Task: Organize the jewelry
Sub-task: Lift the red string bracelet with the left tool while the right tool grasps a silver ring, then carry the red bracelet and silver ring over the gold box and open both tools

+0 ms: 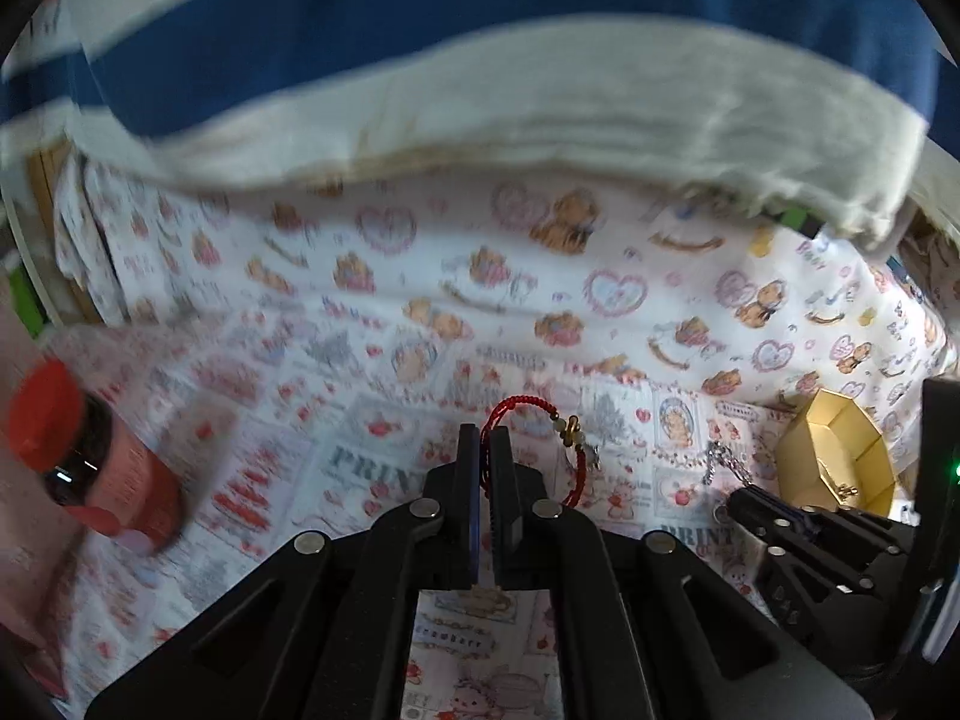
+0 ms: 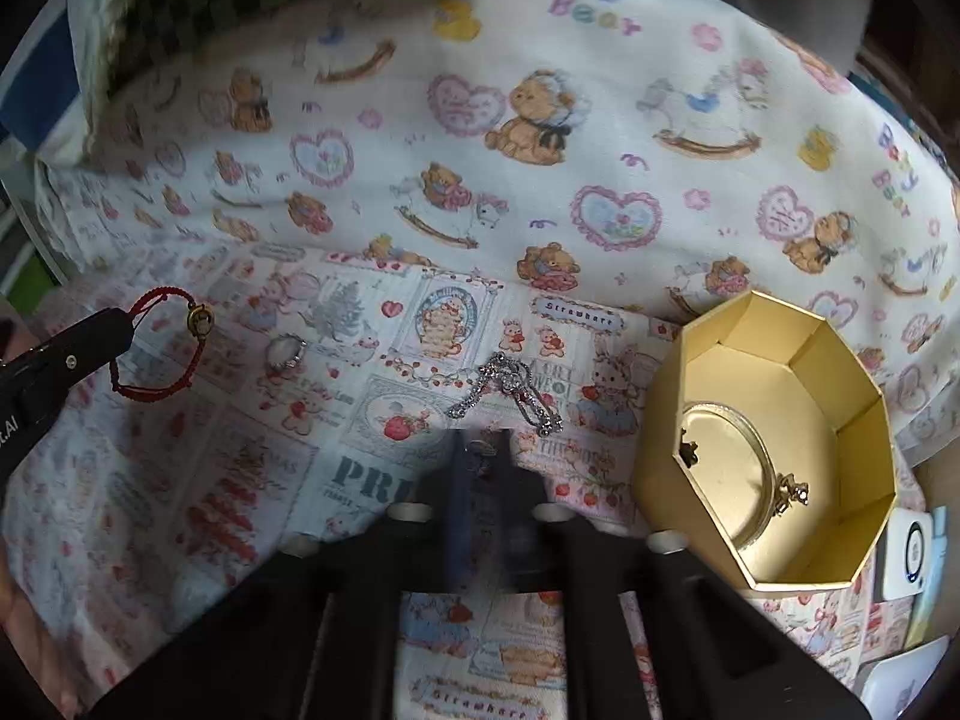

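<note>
Jaws of your left gripper [image 1: 486, 438] are pinching the red cord bracelet [image 1: 540, 438], the right gripper [image 2: 480, 450] is clenched on something small I cannot identify, so you are carrying toward the gold box [image 2: 774, 450] at frame right.

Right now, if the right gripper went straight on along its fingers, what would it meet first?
Probably the silver chain, lying on the printed cloth just ahead of the right gripper. Beyond it there is only cloth. The gripper's height above the chain is unclear.
</note>
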A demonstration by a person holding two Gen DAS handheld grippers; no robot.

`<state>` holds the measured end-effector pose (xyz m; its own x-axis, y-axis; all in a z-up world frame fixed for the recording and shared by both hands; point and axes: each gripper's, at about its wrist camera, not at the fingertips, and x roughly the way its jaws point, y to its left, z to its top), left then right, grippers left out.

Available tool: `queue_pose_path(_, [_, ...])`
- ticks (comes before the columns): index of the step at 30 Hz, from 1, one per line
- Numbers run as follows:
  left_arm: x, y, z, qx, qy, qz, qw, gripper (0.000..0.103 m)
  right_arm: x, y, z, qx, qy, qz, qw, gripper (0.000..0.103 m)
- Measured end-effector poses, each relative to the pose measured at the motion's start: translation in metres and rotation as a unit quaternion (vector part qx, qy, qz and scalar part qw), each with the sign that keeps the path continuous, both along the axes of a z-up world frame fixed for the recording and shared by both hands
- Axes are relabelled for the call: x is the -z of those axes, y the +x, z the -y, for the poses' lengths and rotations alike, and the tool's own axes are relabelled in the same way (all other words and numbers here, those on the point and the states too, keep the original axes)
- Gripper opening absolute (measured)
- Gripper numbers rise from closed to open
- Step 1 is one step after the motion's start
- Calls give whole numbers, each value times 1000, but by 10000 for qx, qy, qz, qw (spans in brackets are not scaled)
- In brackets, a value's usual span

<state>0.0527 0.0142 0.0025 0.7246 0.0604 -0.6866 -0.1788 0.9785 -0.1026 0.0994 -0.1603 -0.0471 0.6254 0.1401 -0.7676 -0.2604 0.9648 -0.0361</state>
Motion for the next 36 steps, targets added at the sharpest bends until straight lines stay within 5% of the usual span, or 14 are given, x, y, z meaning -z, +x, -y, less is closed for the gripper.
queue_pose_path(5, [-20,-18,15,130,365,478,9981,2,-14,-18,12,-127,194,220,9995,3])
queue_pose_path(17, [-24,-20,11,105,241,803,9964,2,-2,-2,1,-268,71,-145,9995,5])
queue_pose_path(21, [-22,-20,9,65,217,788,9966,2,1,-5,-6,-339,-80,25,9994,24])
queue_pose_path(30, [-24,-24,15,18,441,908,9949,2,13,1,-23,-361,-483,-21,9982,24])
queue_pose_path(36, [-30,-33,22,26,591,1200,9910,2,11,-5,-16,-422,-444,-58,9981,13])
